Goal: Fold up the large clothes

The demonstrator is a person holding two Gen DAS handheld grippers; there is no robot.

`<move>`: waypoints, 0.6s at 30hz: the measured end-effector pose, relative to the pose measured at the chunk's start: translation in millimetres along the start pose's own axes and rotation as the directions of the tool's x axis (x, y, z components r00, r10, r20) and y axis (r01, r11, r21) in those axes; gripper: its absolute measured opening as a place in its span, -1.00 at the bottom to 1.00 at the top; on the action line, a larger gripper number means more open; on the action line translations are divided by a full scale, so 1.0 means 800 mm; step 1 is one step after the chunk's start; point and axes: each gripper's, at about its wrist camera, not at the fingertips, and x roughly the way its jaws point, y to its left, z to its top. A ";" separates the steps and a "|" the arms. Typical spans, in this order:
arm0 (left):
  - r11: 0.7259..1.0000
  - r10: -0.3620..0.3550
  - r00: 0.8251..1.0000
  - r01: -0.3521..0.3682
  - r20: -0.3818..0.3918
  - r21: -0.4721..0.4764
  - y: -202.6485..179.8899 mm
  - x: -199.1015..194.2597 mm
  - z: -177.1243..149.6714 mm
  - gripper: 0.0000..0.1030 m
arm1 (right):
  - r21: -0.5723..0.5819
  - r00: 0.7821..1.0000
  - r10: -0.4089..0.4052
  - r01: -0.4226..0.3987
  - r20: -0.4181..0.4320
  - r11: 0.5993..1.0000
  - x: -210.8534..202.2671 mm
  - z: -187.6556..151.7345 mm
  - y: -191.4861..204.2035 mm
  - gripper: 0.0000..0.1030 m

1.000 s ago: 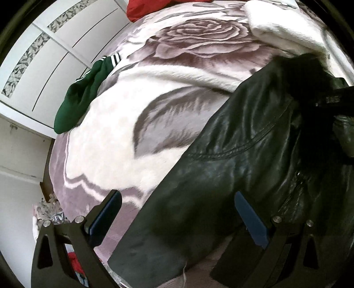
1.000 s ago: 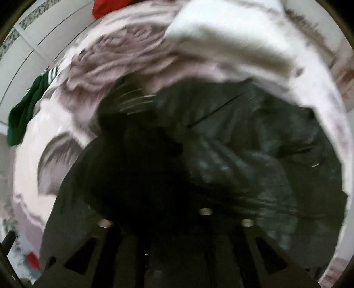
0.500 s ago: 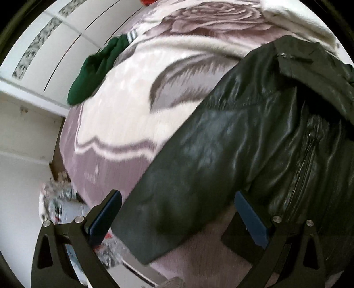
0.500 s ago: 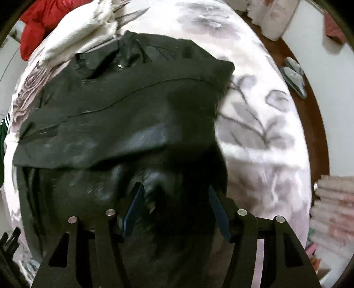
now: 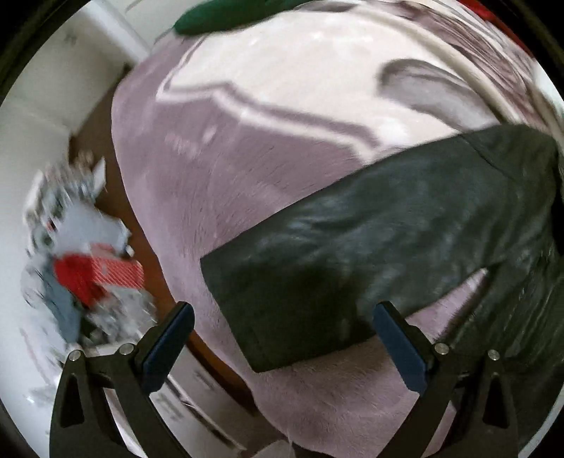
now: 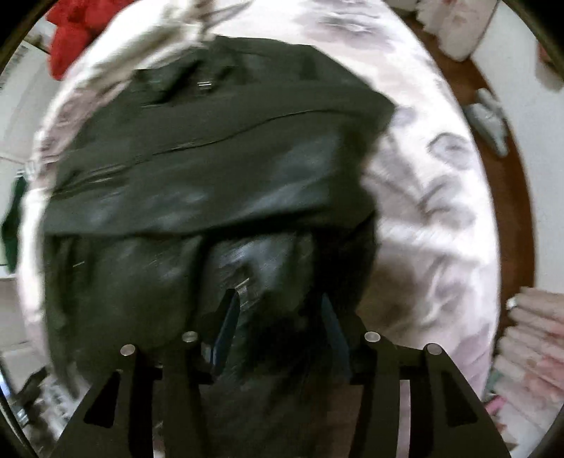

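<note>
In your left wrist view, the left tongs stand wide apart and point steeply down at the bed, with nothing between the blue pads. Below them lies the black leather jacket: one sleeve runs from the upper right down to a square cuff end that sits between the two fingers but clear of both pads. The jacket rests on the mauve and white plush blanket with a large flower pattern that covers the bed. At the top edge a dark green garment lies on the blanket, well apart from the sleeve. To the left, past the bed's edge, you can see brown floor and a blurred heap of grey, white and red things; no writing on it can be read.

In your right wrist view, the right tongs have just been opening and now stand partly apart, directly over the jacket's body. Dark leather shows between the fingers, but the pads do not press on it. The picture is smeared, so the zip and seams are only faint lines. A red garment lies at the upper left beyond the collar. On the right, the floor carries a pair of pale slippers and a stack of pink folded cloths. No label or brand is legible anywhere.
</note>
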 end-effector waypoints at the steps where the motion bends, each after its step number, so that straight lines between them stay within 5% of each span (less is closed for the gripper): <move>1: 0.999 -0.027 0.999 0.027 -0.021 -0.028 0.012 0.014 0.002 1.00 | -0.001 1.000 0.020 -0.020 -0.003 1.000 -0.006 -0.007 0.005 0.00; 5: 0.982 -0.164 0.982 0.153 -0.092 -0.115 0.040 0.064 0.010 1.00 | 0.018 0.997 0.081 -0.080 -0.015 0.997 -0.022 -0.028 0.029 0.01; 8: 0.954 -0.261 0.962 0.245 -0.076 -0.171 0.054 0.084 0.018 0.94 | 0.022 0.990 0.126 -0.125 -0.062 0.992 0.000 -0.030 0.059 0.01; 11: 0.936 -0.297 0.955 0.293 0.009 -0.194 0.069 0.075 0.026 0.42 | -0.012 0.987 0.145 -0.146 -0.065 0.989 0.021 -0.021 0.122 0.01; 13: 0.916 -0.355 0.934 0.358 0.048 -0.180 0.080 0.066 0.034 0.19 | -0.030 0.988 0.140 -0.143 -0.069 0.989 0.030 -0.017 0.155 0.01; 18: 0.889 -0.431 0.893 0.444 0.128 -0.110 0.102 0.034 0.070 0.02 | -0.048 0.986 0.148 -0.152 -0.081 0.987 0.062 -0.010 0.223 0.01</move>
